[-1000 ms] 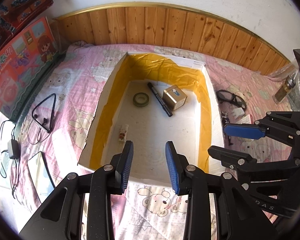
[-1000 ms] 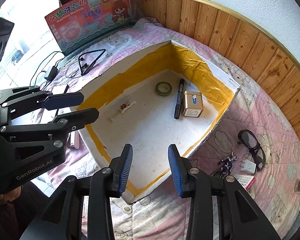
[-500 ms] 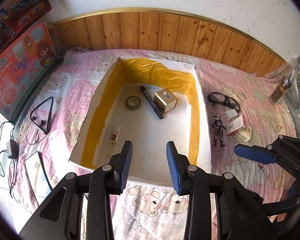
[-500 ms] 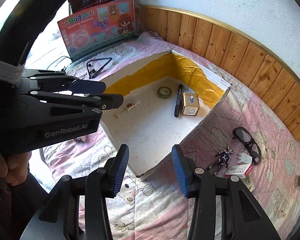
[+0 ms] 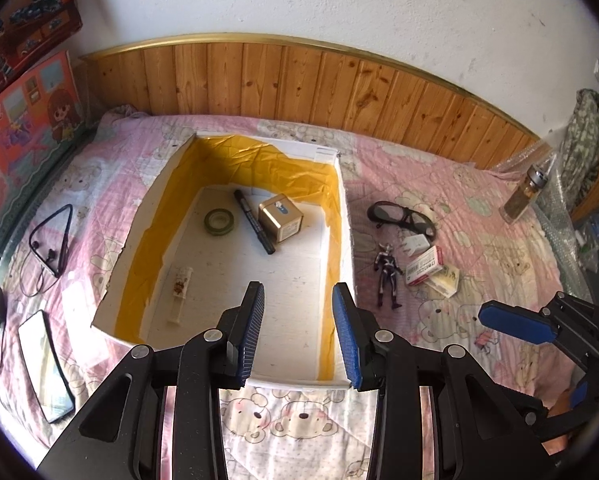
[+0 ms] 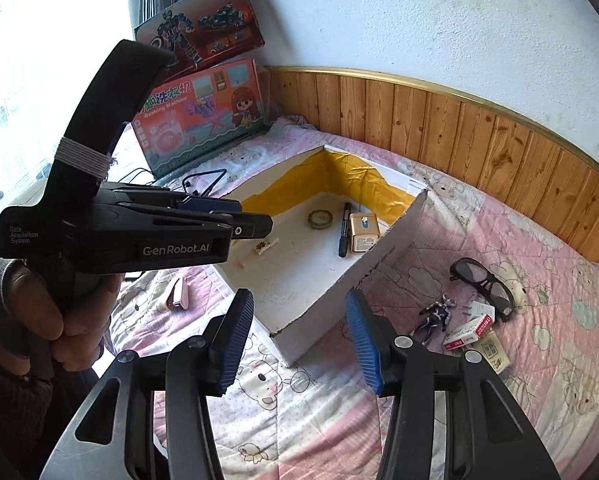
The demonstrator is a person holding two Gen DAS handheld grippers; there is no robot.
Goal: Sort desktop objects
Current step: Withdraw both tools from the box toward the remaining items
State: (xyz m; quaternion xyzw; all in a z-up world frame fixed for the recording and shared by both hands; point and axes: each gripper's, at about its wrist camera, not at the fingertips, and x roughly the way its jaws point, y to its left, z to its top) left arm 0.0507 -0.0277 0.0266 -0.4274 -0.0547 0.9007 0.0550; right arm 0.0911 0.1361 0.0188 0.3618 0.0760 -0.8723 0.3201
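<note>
Inside, the box (image 5: 341,216) holds tape (image 5: 218,221), marker (image 5: 253,222), tin (image 5: 280,218).

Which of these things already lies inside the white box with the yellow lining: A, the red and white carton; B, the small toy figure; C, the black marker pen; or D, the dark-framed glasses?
C: the black marker pen lies on the floor of the white box with the yellow lining, between a roll of tape and a gold tin.
</note>
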